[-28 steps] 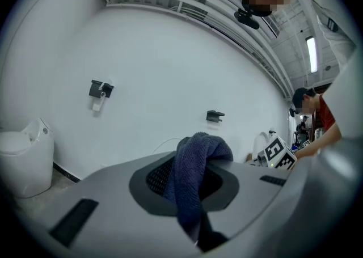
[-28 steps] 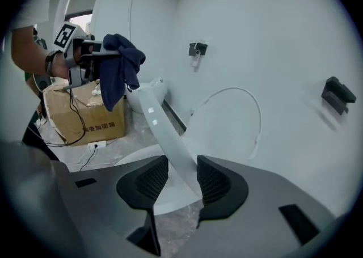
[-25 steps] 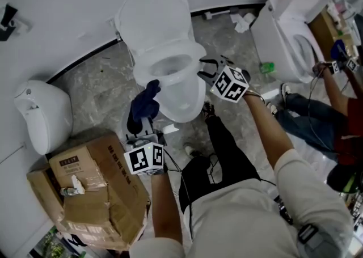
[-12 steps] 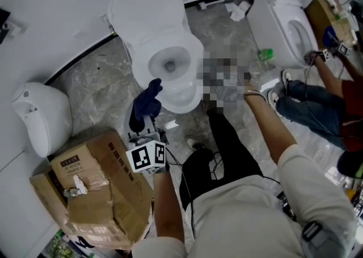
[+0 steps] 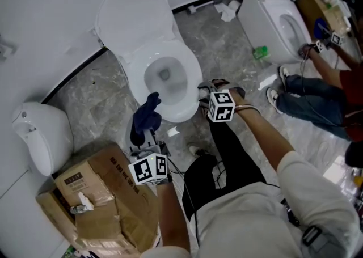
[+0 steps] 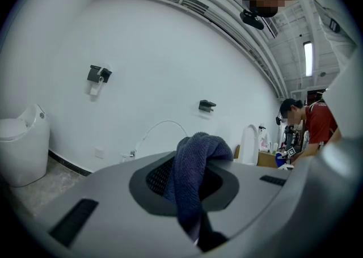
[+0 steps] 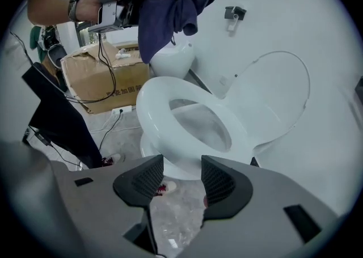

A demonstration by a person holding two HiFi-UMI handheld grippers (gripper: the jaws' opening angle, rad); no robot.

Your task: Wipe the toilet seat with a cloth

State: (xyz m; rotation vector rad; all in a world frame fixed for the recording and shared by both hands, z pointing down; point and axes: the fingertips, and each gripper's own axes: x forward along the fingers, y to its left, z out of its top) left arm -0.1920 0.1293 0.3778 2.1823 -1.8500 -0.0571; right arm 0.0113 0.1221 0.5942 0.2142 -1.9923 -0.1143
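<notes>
The white toilet stands with its lid raised and its seat down. My left gripper is in front of the bowl, shut on a dark blue cloth that hangs from its jaws; the left gripper view shows the cloth pinched between the pads. My right gripper is at the seat's front right edge, pointing steeply down. Its jaws have just been opening and nothing is between them. The right gripper view shows the seat just ahead, and beyond it the left gripper holding the cloth.
A crumpled cardboard box sits at the lower left, and a small white fixture stands by the wall. A second toilet is at the upper right, where another person is working. Tissue and a green item lie on the floor.
My right gripper has dropped from beside the seat rim toward the floor in front of it, tipping downward. The left gripper and its cloth have sunk a little.
</notes>
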